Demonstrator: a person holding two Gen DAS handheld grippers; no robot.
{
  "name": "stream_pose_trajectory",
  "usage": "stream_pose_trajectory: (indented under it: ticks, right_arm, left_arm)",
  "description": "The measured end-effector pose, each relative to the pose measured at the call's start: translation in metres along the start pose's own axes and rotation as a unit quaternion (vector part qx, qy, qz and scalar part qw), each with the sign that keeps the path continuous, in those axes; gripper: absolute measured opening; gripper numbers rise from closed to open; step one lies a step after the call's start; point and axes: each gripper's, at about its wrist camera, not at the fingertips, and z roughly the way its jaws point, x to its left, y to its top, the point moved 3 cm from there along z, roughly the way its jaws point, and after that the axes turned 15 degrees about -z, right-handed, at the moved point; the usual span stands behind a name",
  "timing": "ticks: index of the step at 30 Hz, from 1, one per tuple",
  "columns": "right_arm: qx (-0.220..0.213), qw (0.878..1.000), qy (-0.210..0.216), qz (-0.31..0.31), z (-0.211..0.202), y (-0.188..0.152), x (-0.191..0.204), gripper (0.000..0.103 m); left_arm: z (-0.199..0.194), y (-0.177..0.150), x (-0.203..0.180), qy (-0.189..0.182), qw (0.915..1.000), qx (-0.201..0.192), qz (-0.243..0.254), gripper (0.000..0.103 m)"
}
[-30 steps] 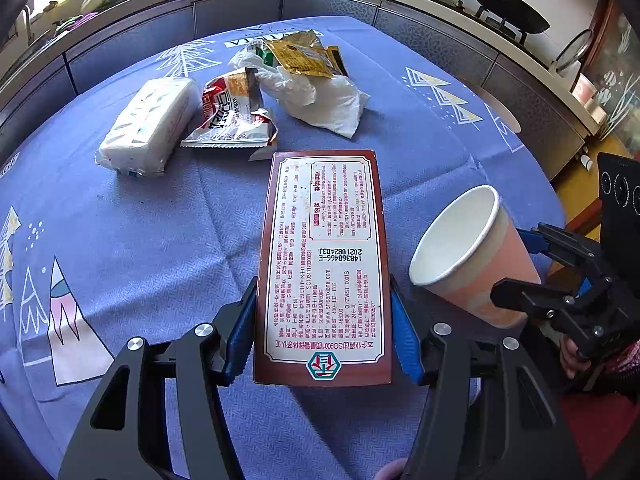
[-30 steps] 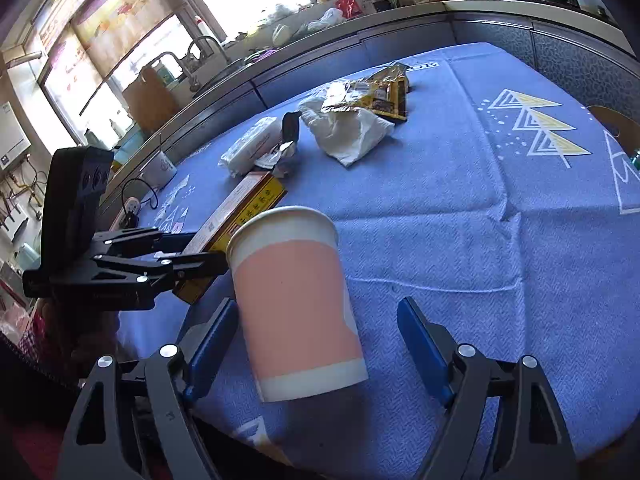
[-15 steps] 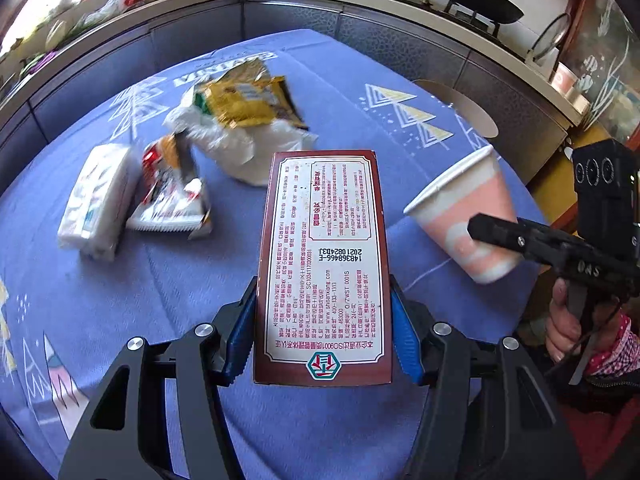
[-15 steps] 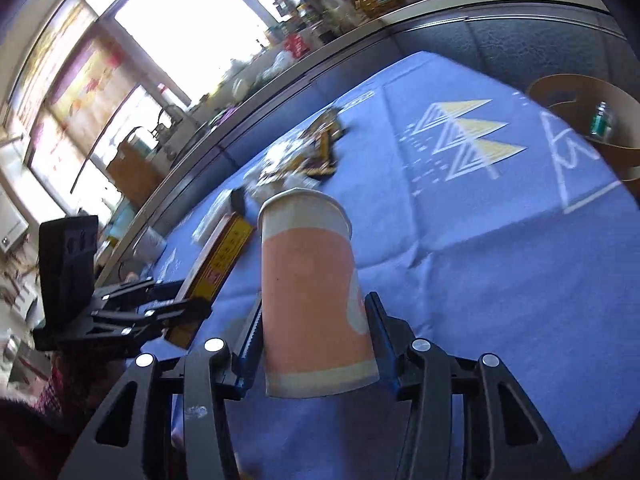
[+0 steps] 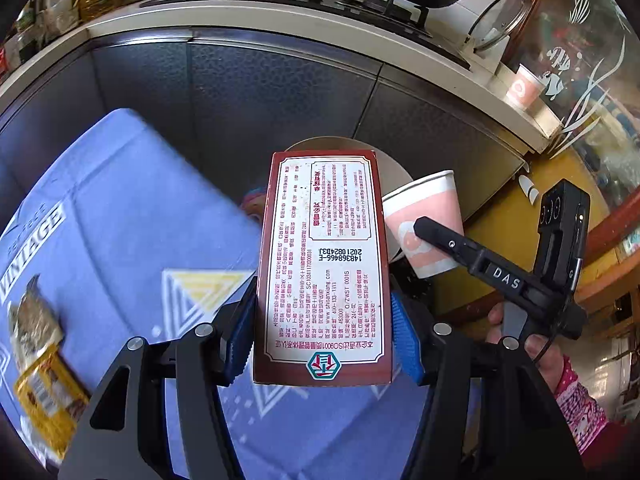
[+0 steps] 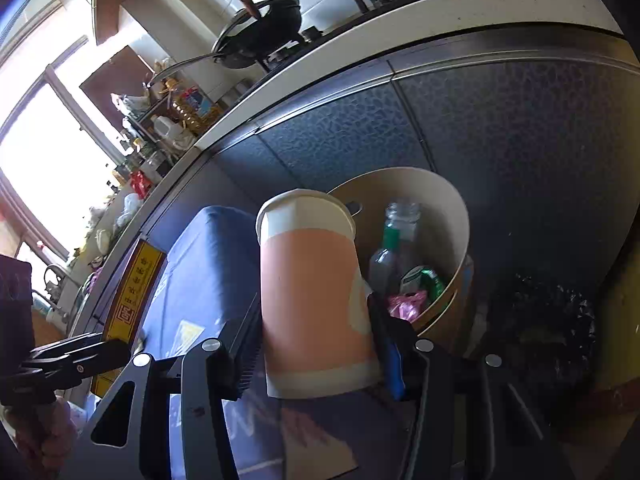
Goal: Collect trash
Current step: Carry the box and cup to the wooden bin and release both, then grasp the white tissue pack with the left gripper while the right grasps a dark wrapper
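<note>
My left gripper (image 5: 324, 332) is shut on a flat brown carton (image 5: 324, 264) with a white printed label, held above the table's far edge; its yellow side shows in the right wrist view (image 6: 134, 292). My right gripper (image 6: 316, 340) is shut on a pink and white paper cup (image 6: 312, 296), upright, just in front of a tan round trash bin (image 6: 440, 208). The cup (image 5: 432, 220) and right gripper (image 5: 472, 256) also show in the left wrist view, right of the carton. The bin (image 5: 396, 168) is mostly hidden behind the carton there.
The bin holds a clear plastic bottle (image 6: 394, 248), a green can (image 6: 428, 280) and a pink wrapper (image 6: 404, 304). A blue tablecloth (image 5: 132, 208) covers the table, with a yellow wrapper (image 5: 48, 388) at the left. Dark cabinets (image 5: 260, 92) and a counter stand behind the bin.
Both grippers have swung right, away from the table's trash pile toward the bin beside the cabinets. The right gripper closed on the cup a second ago and carries it.
</note>
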Motion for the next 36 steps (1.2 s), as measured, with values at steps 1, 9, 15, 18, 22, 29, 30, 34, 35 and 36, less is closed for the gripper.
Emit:
stream_pose_trajectory:
  ticks: [1, 9, 15, 18, 22, 29, 30, 34, 35, 36]
  right_arm:
    - [0.002, 1.0, -0.009, -0.001, 0.005, 0.004, -0.007, 0.052]
    - [0.01, 0.999, -0.033, 0.005, 0.036, 0.018, -0.056, 0.074]
    - [-0.021, 0.999, -0.046, 0.013, 0.025, 0.016, -0.064, 0.075]
    - [-0.023, 0.999, -0.034, 0.02, 0.017, 0.011, -0.059, 0.075]
    - [-0.022, 1.0, -0.013, 0.018, 0.003, 0.005, -0.041, 0.075]
    - [-0.019, 0.999, 0.04, -0.007, -0.016, -0.011, 0.014, 0.067]
    - [-0.015, 0.999, 0.047, -0.014, -0.016, -0.013, 0.025, 0.065]
    - [0.009, 0.996, 0.083, -0.043, -0.006, -0.027, 0.07, 0.054]
    - [0.017, 0.994, 0.093, -0.05, -0.003, -0.031, 0.083, 0.052]
    - [0.025, 0.993, 0.104, -0.058, 0.001, -0.035, 0.098, 0.052]
  left_arm:
    - [0.013, 0.009, -0.009, -0.001, 1.0, 0.006, 0.003, 0.058]
    - [0.103, 0.038, -0.037, 0.047, 0.9984, 0.028, 0.015, 0.078]
    - [0.105, 0.033, -0.034, 0.062, 0.9978, 0.019, 0.015, 0.077]
    - [0.086, 0.018, -0.033, 0.063, 0.9979, 0.001, 0.014, 0.077]
    - [0.051, -0.011, -0.02, 0.062, 0.9978, -0.023, 0.004, 0.077]
    - [-0.026, -0.082, 0.023, 0.065, 0.9952, -0.066, -0.032, 0.077]
    - [-0.039, -0.094, 0.032, 0.065, 0.9945, -0.072, -0.038, 0.077]
    - [-0.091, -0.135, 0.072, 0.078, 0.9901, -0.098, -0.065, 0.077]
    - [-0.106, -0.145, 0.085, 0.086, 0.9877, -0.108, -0.073, 0.077]
    - [-0.12, -0.155, 0.098, 0.097, 0.9846, -0.12, -0.081, 0.077]
